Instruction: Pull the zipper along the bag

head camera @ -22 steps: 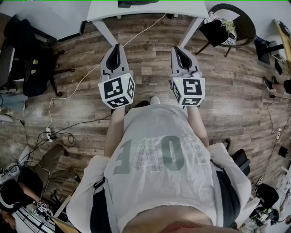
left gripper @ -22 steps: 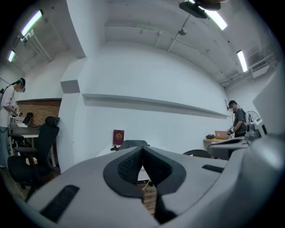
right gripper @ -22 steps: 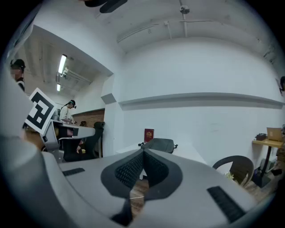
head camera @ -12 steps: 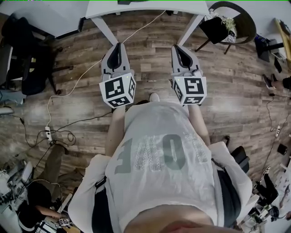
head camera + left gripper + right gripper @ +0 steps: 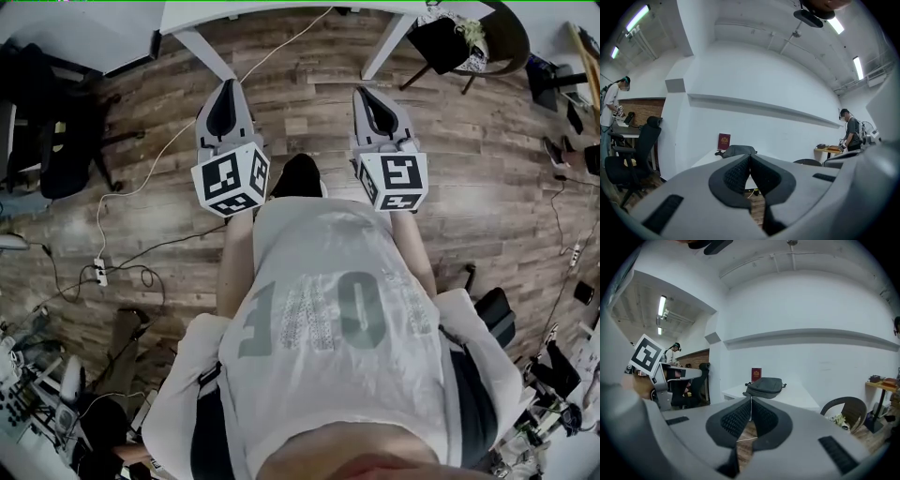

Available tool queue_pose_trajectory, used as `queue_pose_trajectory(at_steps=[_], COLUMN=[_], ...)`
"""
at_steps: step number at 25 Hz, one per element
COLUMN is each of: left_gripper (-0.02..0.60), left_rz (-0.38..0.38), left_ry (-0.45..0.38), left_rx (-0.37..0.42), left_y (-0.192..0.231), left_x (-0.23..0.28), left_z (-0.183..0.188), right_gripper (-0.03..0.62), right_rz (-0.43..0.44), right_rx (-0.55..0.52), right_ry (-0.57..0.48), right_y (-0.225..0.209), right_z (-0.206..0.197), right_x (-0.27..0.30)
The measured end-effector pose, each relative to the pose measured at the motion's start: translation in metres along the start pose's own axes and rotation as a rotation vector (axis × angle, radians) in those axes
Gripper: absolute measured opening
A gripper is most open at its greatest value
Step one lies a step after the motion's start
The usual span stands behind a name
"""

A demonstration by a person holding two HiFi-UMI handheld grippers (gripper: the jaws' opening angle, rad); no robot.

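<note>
**Both grippers shut and empty, bag out ahead on the table**

- Left gripper [image 5: 223, 92]: jaws fully together, nothing between them. Same in its own view [image 5: 750, 158].
- Right gripper [image 5: 373, 97]: jaws together too, only a hairline seam between the pads, nothing held [image 5: 751, 401].
- Both are held side by side in the air over the brown wood-plank floor [image 5: 309, 84], short of the white rectangular table [image 5: 281, 11].
- The dark grey soft fabric bag [image 5: 764, 386] lies flat on the table top [image 5: 799, 397], toward its left end. It is well apart from both grippers.
- In each gripper view the bag sits just above the closed jaw tips, so it is straight ahead; the left gripper view shows it slightly left of the seam [image 5: 738, 151].
- Bag: low, rounded, slightly slumped, with a small tab sticking out at each end. The zipper is too small to make out.
- A dark red upright booklet [image 5: 756, 373] stands behind the bag at the table's back edge, against the white wall.
</note>
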State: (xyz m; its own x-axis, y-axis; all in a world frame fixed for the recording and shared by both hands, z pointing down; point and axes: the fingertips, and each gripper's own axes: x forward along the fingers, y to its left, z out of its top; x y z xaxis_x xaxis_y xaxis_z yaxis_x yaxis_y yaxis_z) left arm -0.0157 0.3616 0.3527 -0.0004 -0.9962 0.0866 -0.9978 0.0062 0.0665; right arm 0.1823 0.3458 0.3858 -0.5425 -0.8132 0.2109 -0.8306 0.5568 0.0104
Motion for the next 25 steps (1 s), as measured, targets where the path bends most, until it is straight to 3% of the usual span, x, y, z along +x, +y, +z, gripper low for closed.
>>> queue_pose_trajectory(at_steps=[5, 15, 25], left_gripper=[0.025, 0.025, 0.025], left_rz=[-0.02, -0.044, -0.096], left_ry=[0.011, -0.025, 0.003], left_rx=[-0.028, -0.052, -0.051], left_y=[0.0, 0.015, 0.039], left_x=[0.013, 0.086, 0.198], left_z=[-0.01, -0.006, 0.002], right_gripper=[0.028, 0.028, 0.028], right_rz=[0.002, -0.049, -0.08], right_rx=[0.016, 0.038, 0.054], right_ry=[0.03, 0.018, 0.049], right_y=[-0.007, -0.041, -0.066], right_z=[-0.011, -0.012, 0.006], right_x=[0.009, 0.054, 0.153])
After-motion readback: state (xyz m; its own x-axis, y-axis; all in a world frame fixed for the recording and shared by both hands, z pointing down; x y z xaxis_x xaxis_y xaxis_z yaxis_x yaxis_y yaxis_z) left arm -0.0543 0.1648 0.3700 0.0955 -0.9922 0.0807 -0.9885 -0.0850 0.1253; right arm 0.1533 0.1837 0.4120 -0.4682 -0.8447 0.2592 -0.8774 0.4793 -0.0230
